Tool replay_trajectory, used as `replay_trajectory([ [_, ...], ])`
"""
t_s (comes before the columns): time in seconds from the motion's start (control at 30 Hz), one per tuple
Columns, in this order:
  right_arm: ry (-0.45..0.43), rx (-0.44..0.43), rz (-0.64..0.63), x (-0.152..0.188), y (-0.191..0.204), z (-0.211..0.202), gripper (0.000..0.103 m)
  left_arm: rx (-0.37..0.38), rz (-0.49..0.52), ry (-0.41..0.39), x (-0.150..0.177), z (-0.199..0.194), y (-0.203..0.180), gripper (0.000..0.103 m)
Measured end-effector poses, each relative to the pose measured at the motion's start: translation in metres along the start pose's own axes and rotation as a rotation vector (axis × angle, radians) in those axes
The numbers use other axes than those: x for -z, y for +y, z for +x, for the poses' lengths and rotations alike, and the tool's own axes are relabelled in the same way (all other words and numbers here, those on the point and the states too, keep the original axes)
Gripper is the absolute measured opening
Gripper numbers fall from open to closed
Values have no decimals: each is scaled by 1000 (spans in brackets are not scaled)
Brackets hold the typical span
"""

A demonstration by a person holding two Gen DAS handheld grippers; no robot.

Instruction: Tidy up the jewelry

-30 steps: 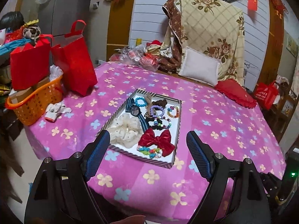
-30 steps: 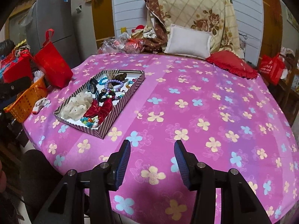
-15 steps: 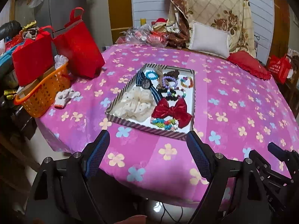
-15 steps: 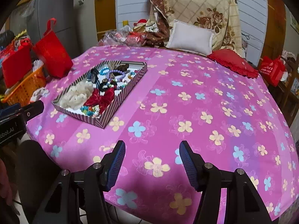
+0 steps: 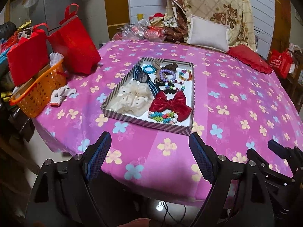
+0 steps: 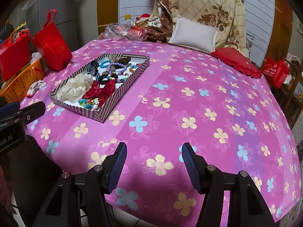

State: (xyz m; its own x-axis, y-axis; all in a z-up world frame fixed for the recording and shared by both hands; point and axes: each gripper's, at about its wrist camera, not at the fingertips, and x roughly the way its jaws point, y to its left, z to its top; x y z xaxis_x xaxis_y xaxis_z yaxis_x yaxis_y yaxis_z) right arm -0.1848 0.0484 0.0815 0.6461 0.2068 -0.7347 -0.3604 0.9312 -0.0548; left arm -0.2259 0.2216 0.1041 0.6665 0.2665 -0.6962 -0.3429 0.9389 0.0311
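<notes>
Nearest, both tongs are hovering empty over the tabletop's (image 6: 189, 94) near edge: the left tongs (image 5: 149, 154) gaping wide, the right tongs (image 6: 152, 163) standing apart. Beyond, the striped cardboard tray (image 5: 145, 122) is holding the jewelry: a glossy red bow (image 5: 170, 104), a frilly cream scrunchie (image 5: 132, 98), knobbly bead bracelets (image 5: 166, 75). Approaching low and picking one piece cleanly should be avoiding tangles.

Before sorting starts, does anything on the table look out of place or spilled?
Nothing has spilled. The jewelry lies jumbled, overlapping, inside the striped tray. One oddity: a crumpled white glove lies loose on the cloth beside the orange basket.
</notes>
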Motion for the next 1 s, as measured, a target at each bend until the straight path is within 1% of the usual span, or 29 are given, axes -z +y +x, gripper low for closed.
replay_trajectory([
  [0.23, 14, 7, 7, 1, -1, 4, 58, -3, 11, 37, 6, 9, -4, 84],
  [1.0, 31, 10, 5, 4, 4, 9, 58, 19, 16, 73, 13, 21, -6, 84],
])
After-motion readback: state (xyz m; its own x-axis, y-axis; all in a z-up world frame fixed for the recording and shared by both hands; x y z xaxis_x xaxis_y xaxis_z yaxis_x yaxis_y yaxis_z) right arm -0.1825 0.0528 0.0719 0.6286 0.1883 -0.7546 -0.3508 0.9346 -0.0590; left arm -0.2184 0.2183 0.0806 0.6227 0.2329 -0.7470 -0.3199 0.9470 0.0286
